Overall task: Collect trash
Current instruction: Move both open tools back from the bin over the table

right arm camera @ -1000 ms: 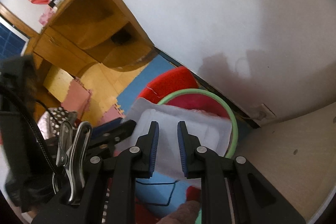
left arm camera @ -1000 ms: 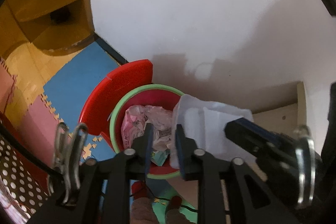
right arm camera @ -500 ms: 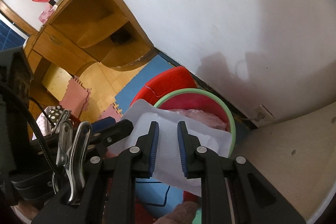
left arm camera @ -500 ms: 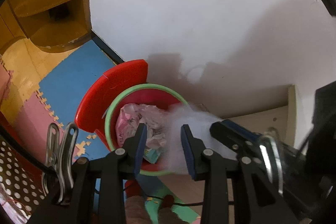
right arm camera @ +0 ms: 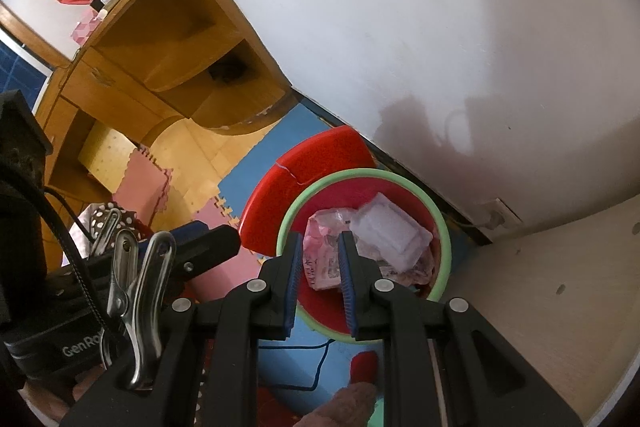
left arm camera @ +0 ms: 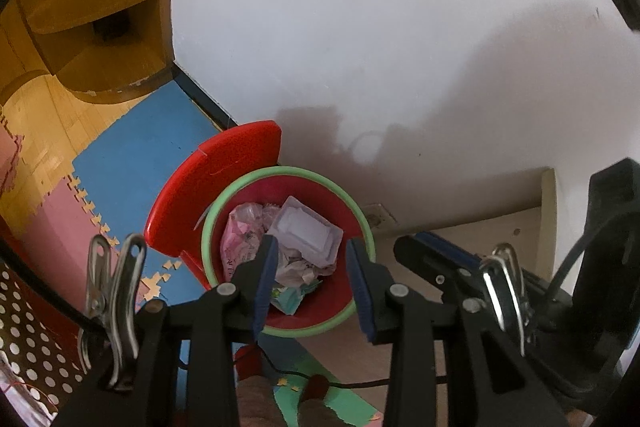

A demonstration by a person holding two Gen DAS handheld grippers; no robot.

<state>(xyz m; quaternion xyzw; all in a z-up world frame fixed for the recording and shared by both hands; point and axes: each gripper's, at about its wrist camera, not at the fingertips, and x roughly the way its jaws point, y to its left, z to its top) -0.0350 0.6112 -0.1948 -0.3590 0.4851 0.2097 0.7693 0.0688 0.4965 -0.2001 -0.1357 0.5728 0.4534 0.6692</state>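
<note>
A red bin with a green rim (left arm camera: 304, 169) stands on the floor against the wall, its red lid (left arm camera: 216, 179) tipped open behind it. A clear plastic tray (left arm camera: 306, 233) lies inside on crumpled pink wrapping (left arm camera: 240, 227) and paper. My left gripper (left arm camera: 312, 247) hangs above the bin, open, with nothing between its pads. In the right wrist view my right gripper (right arm camera: 321, 239) hovers over the same rim (right arm camera: 360, 173) with a narrow gap and nothing in it; the tray (right arm camera: 394, 231) lies below and to its right.
A wooden desk with shelves (right arm camera: 160, 67) stands to the left along the white wall. Blue and pink foam mats (left arm camera: 132, 155) cover the floor. A pale tabletop (right arm camera: 540, 287) borders the bin on the right. A thin cable (right arm camera: 316, 367) trails below.
The clear tray that hung between the grippers has dropped into the bin. My left gripper's jaws have spread wider. The right gripper has kept its place and gap.
</note>
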